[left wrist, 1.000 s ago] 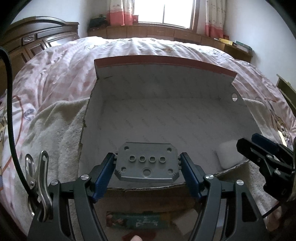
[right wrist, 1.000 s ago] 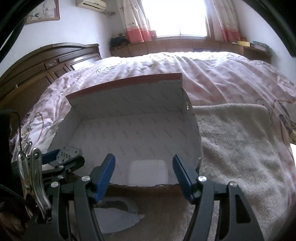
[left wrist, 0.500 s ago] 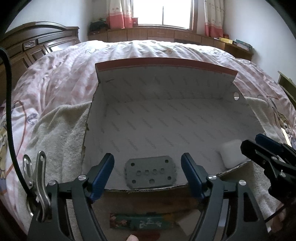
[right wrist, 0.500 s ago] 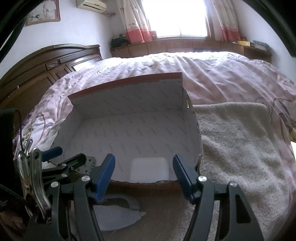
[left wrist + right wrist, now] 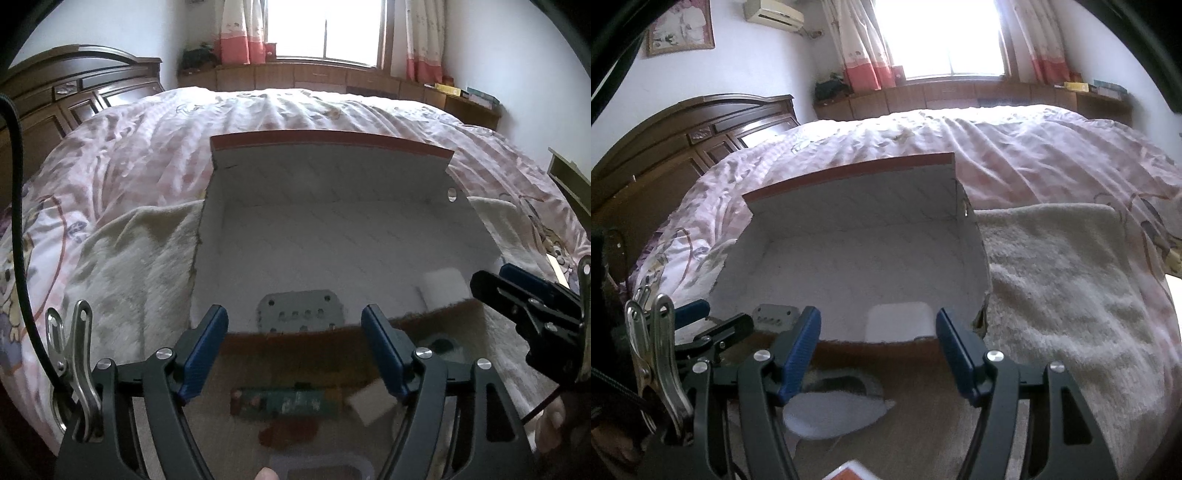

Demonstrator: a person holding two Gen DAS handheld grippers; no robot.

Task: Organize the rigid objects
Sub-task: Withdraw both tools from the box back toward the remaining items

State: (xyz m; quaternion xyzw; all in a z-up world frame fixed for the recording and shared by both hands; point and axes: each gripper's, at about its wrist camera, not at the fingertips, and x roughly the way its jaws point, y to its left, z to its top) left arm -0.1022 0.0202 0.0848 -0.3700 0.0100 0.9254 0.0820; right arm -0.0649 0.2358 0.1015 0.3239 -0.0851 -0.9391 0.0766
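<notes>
The left gripper [image 5: 295, 341] has its jaws spread wide with nothing between them. Beyond its fingertips, the grey perforated plate [image 5: 300, 312] lies flat on the floor of the open cardboard box [image 5: 332, 184], near the front wall. The right gripper [image 5: 879, 341] is also parted and empty, aimed at a white block [image 5: 897, 321] in the box's near right corner. The box rests on a cream towel [image 5: 1071, 288] spread over a pink bedspread [image 5: 129, 147]; a window [image 5: 949, 33] glows behind.
</notes>
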